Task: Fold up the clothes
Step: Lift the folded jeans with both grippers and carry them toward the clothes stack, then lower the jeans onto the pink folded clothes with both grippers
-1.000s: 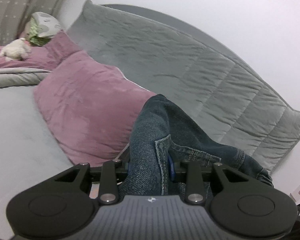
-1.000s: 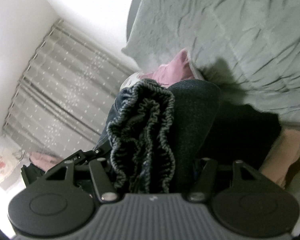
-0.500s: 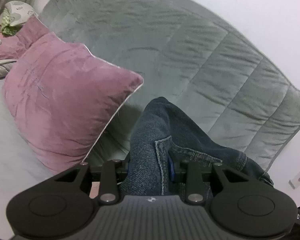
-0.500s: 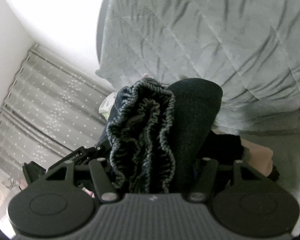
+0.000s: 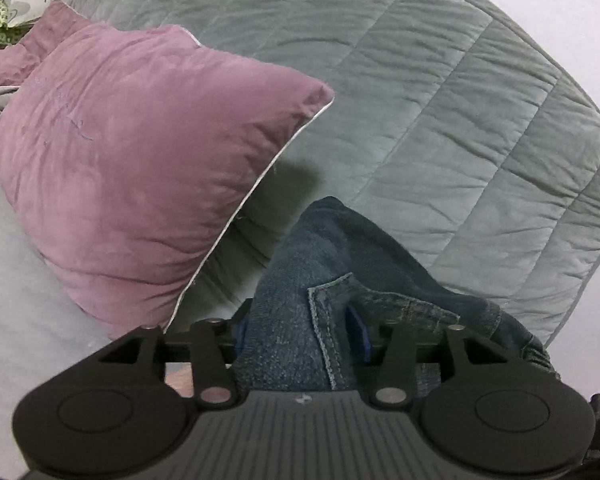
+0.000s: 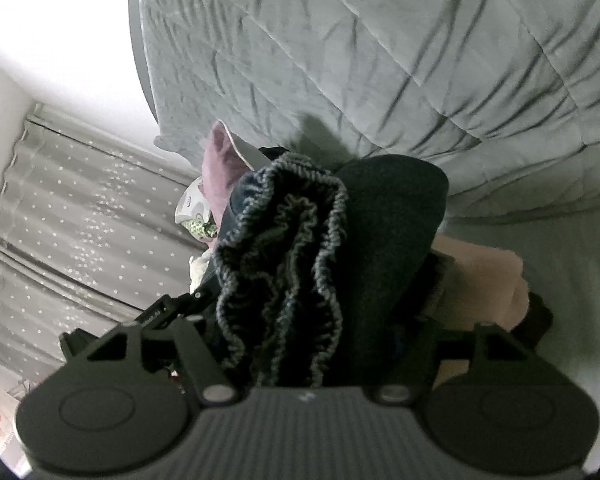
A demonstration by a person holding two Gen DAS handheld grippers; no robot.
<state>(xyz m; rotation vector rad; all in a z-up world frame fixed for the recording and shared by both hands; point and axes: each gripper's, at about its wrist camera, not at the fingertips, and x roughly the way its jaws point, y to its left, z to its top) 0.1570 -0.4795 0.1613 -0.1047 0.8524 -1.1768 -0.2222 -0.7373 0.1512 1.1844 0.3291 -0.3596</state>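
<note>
From the left wrist, the left claw has the jeans between its jaws. The jaws have just been opening, and the blue pads look a bit off the cloth on the right side, so the hold looks let go or nearly so. The jeans bunch up in front of a pink pillow and a grey quilt on the bed. From the right wrist, the right claw has the ruffled waist of the jeans sitting between its jaws. Those jaws have just been opening too, but the cloth hides the pads, so I cannot tell if it grips. A tan cloth lies just behind. I think this is the step of laying the jeans down on the bed. Next, both claws should let go fully, pull back, then take hold of an edge to fold it over.
</note>
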